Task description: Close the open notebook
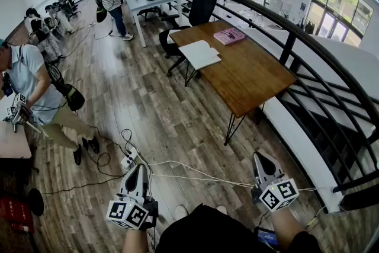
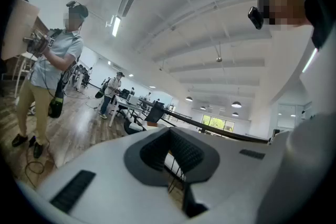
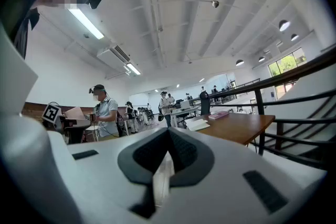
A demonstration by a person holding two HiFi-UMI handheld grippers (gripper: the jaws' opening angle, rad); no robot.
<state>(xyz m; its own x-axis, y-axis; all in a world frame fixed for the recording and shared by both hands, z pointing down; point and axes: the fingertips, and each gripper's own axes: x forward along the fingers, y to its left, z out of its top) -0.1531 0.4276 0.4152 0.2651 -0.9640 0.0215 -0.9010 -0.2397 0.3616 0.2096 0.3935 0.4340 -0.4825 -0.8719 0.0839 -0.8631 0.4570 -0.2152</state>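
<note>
No lettering, brand or number can be read; only black-and-white square markers are borne by the left gripper and right gripper.

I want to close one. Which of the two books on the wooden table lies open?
The white notebook, at the left edge of the wooden table, lies open with its pages up. The pink book beyond it is closed.

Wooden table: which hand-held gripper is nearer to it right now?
Right. The right hand-held gripper is short of the near corner of the wooden table; the left hand-held gripper is farther off, over the floor to that corner's left. Neither touches it.
</note>
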